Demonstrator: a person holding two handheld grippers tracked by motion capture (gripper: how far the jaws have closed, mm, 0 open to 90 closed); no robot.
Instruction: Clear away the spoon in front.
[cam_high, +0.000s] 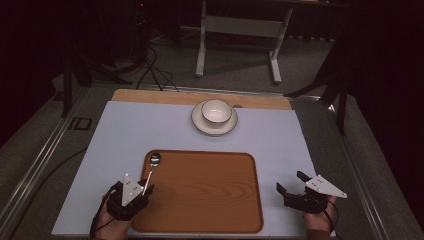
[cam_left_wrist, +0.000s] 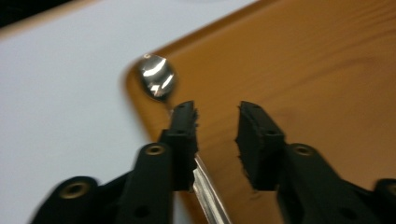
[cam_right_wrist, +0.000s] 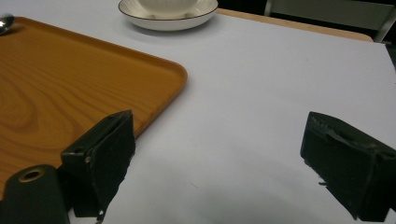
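The left gripper (cam_high: 134, 192) is hovering at the near left corner of the wooden tray (cam_high: 200, 200), and its jaws are standing apart. The spoon (cam_high: 151, 170) is lying on the tray along the left edge, with the bowl end toward the far corner; the handle is passing beside the gripper's left jaw, and the pads are not pressing it. The right gripper (cam_high: 292, 185) is resting over the white mat (cam_high: 150, 125), to the right of the tray, with jaws wide apart and nothing between them. A cup (cam_high: 216, 111) is sitting on a saucer (cam_high: 200, 125) beyond the tray.
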